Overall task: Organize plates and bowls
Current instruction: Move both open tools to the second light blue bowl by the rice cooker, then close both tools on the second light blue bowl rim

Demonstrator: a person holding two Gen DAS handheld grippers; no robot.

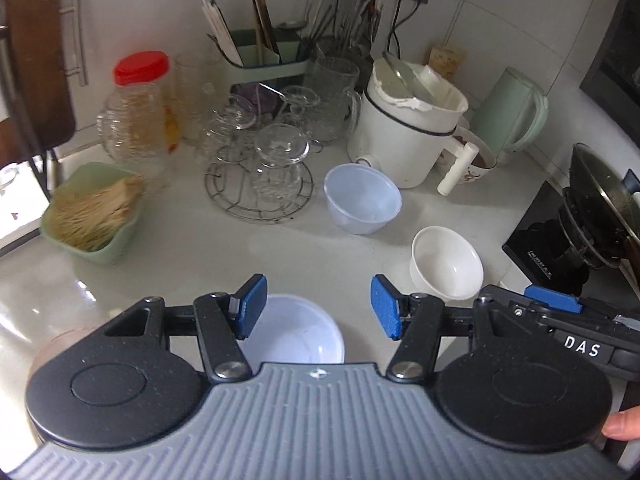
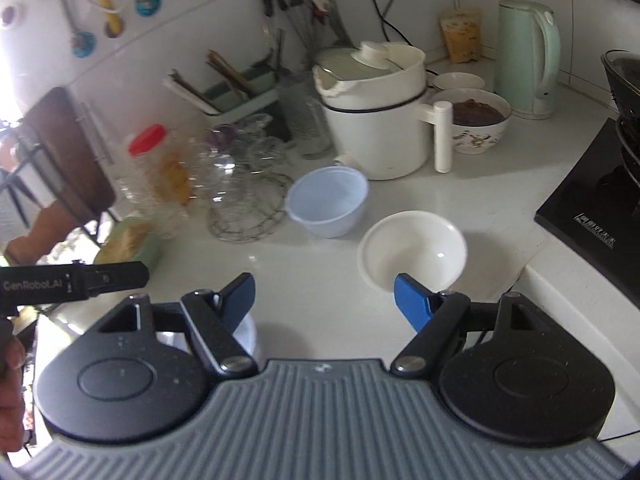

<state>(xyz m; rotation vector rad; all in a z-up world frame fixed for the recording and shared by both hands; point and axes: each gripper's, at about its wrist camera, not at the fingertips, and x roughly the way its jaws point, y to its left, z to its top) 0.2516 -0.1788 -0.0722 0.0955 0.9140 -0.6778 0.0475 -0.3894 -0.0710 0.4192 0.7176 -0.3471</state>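
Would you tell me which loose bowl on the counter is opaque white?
The white bowl nearest the stove; the other two are translucent bluish plastic.

You can read "DAS" in white letters on the body of the right gripper (image 1: 552, 300), seen from the left wrist. On the left gripper (image 2: 116, 278), seen from the right wrist, you read "GenRobot.AI". The induction cooktop (image 2: 592, 216) carries a white label too blurred for you to read.

Left gripper (image 1: 319, 307) open over a pale plastic bowl (image 1: 296, 332) on white worktop (image 1: 192, 248); clear plastic bowl (image 1: 362, 199) and white bowl (image 1: 446, 263) sit beyond, apart.
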